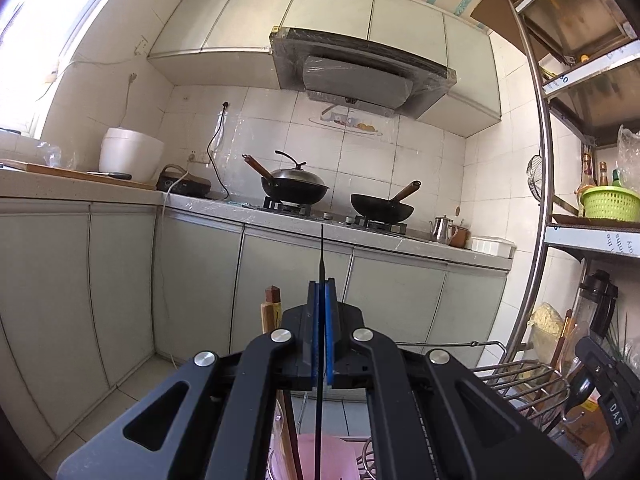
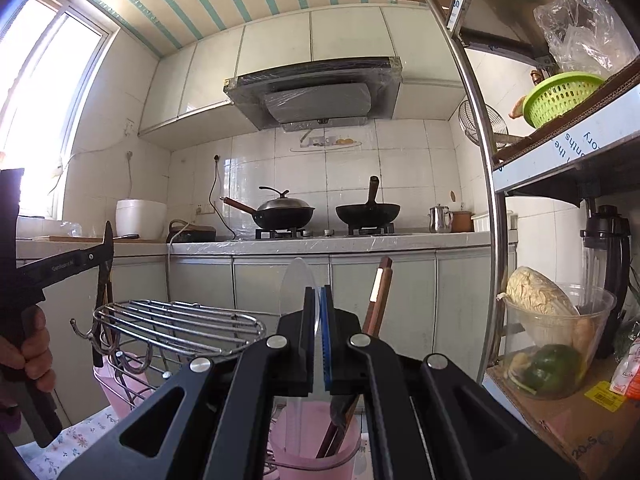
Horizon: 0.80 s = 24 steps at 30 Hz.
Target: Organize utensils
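Utensils are pinched upright: a thin black rod (image 1: 321, 264) in the left gripper (image 1: 322, 320), a clear, probably light, slippery spatula (image 2: 298, 284) in the right gripper (image 2: 319, 320); both are gripped mid-shaft, lower centre.

A floral tablecloth (image 2: 68, 446) carries a pink cup (image 2: 316, 446) and wire rack (image 2: 180, 324).

On my right-hand view, the cardboard box (image 2: 576, 436) at the near right reads "20", with further characters I can't make out. The shelf edge strip (image 2: 568, 148) above it carries upside-down print, too partial to read. In my left-hand view, the black device (image 1: 612, 412) at the near right shows "DAS".
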Motion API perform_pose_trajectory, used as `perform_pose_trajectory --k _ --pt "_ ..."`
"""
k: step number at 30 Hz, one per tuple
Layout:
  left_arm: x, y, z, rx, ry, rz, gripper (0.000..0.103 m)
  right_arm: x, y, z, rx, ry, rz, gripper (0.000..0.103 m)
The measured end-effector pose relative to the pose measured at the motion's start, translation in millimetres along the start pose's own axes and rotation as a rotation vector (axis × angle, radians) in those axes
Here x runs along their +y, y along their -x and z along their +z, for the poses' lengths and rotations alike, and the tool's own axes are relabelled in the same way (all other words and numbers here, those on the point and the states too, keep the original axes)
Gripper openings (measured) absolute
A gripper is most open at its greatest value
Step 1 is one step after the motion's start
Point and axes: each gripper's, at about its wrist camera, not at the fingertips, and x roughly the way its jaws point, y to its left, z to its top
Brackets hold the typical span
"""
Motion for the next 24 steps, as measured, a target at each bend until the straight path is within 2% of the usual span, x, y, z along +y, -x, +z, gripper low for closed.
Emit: perform_pose_trajectory --k 4,10,17,24 --pt "-6 -4 -14 -0.009 -0.033 0.014 0.002 0 -2 -6 0.041 -0.015 0.007 0.003" --pt "3 0 -27 0.057 0.003 -0.006 0.002 3 -1 -13 0.087 -0.020 0.021 0.003" --pt "12 4 -41 0.198 0.045 -0.033 0.002 1 -1 -19 0.152 -0.052 0.023 0.003" --pt "7 4 -54 0.324 0.026 -0.002 0.002 2 -4 -23 0.253 -0.068 0.019 0.004"
